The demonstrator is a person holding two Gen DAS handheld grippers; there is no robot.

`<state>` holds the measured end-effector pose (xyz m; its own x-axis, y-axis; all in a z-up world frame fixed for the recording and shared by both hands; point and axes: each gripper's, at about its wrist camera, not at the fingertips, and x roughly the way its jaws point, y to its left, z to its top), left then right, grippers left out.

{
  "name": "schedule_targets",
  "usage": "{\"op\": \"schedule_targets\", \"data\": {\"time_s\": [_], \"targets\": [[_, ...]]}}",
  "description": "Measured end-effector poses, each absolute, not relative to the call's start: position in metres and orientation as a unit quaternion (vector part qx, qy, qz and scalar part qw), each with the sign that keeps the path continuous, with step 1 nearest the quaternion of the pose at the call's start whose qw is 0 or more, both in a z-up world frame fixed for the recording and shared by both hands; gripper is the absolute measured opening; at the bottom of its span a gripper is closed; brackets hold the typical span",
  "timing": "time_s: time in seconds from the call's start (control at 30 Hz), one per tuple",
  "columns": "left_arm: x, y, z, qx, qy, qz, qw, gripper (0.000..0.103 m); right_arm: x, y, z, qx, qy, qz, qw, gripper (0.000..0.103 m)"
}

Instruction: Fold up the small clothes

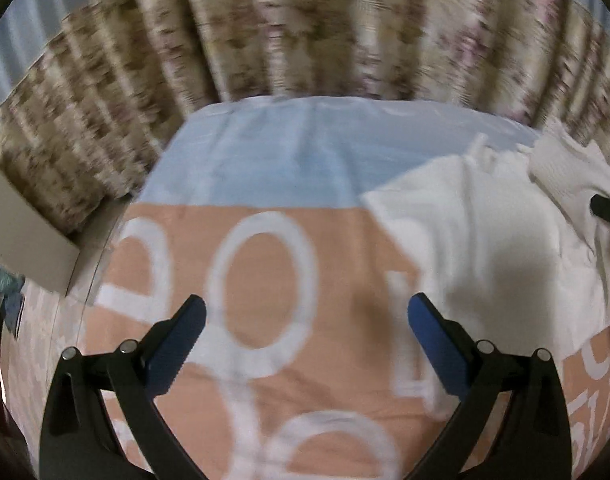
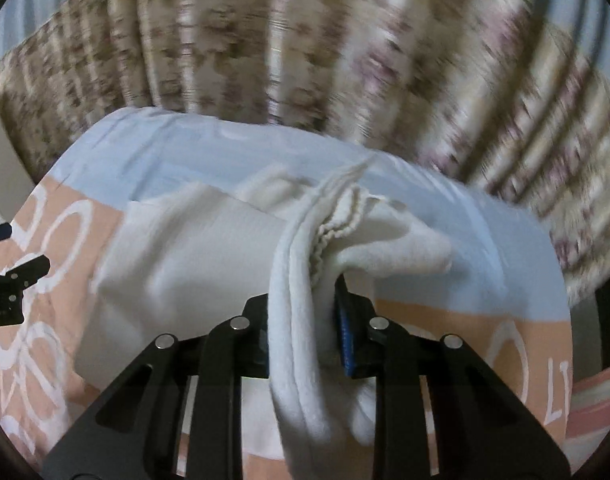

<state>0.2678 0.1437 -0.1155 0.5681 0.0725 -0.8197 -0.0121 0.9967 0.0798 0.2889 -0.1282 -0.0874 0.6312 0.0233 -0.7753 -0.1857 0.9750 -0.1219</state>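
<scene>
A small white garment [image 1: 485,224] lies spread on the bed at the right of the left wrist view. My left gripper [image 1: 305,320] is open and empty, above the peach bedsheet [image 1: 337,264], left of the garment. My right gripper [image 2: 301,312] is shut on a bunched edge of the white garment [image 2: 297,280], lifting it; the rest of the cloth [image 2: 185,256] trails to the left on the bed. The right gripper's tip [image 1: 605,206] shows at the right edge of the left wrist view. The left gripper shows at the left edge of the right wrist view [image 2: 13,288].
The bedsheet is peach with white letters near me and pale blue [image 1: 285,160] farther off. A floral brown curtain [image 1: 305,28] hangs behind the bed. A white board [image 1: 25,232] stands at the bed's left side.
</scene>
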Motion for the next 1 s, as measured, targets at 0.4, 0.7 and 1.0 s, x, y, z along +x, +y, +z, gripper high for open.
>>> {"op": "schedule_targets", "data": {"time_s": [0.4,0.7,1.0], "targets": [[0.239,0.19,-0.131,-0.014,0.481,0.045,0.875,0.101,0.28,-0.025,-0.141,-0.147,0.483,0.209,0.837,0.049],[0.252,0.149,-0.117,-0.048,0.466,-0.029,0.883,0.101,0.279,-0.143,-0.103,-0.024,0.462,0.182,0.867,0.074],[0.283,0.026,-0.133,0.024,0.483,-0.121,0.867,0.101,0.274,-0.198,-0.154,0.076,0.501,0.167,0.846,0.061]]}}
